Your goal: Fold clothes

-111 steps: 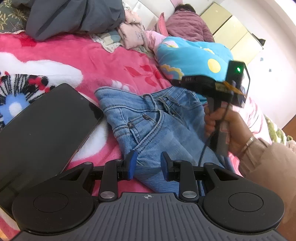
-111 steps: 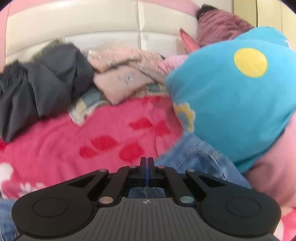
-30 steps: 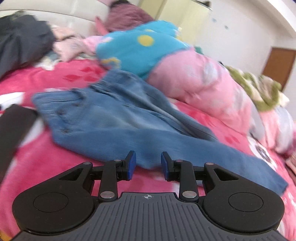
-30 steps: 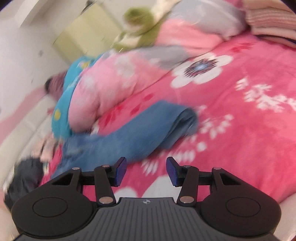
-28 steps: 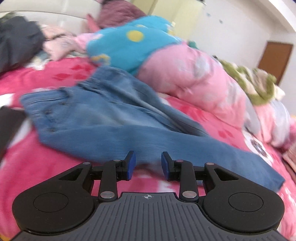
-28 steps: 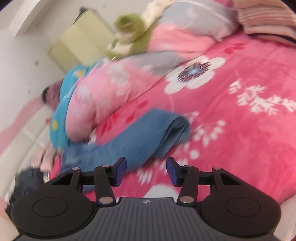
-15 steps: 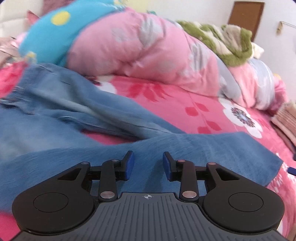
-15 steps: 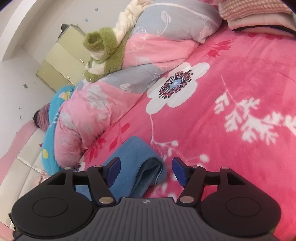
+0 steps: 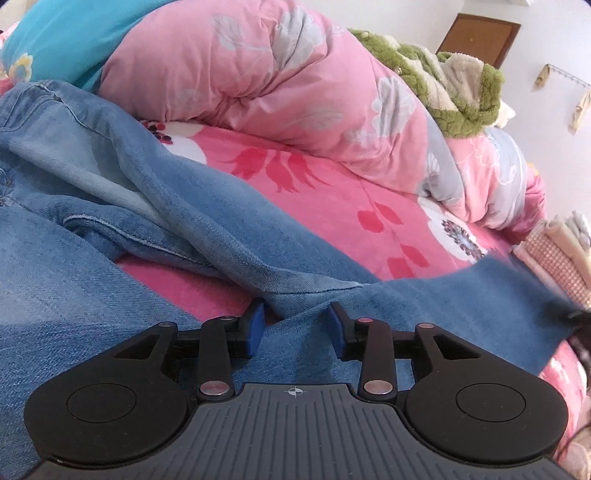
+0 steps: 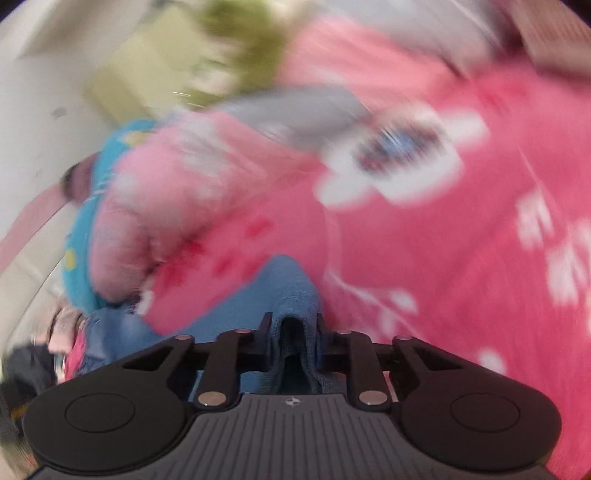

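Observation:
Blue jeans lie spread across a pink flowered blanket, one leg running off to the right. My left gripper hovers low over the spot where the two legs cross. Its jaws are opening, and denim lies below and between the blue pads without being pinched. In the blurred right wrist view, my right gripper is closing on the folded leg end of the jeans, and the cloth is squeezed between its fingers. A dark shape at the leg's far end may be that gripper.
A bulky pink quilt and a blue pillow line the far side of the bed, with a green fleece on top. Folded clothes are stacked at the right. Pink blanket stretches to the right of the leg end.
The left view has slid along the jeans from the waist to the legs. The right gripper went from wide around the leg end to closed on it, and its view is now motion-blurred.

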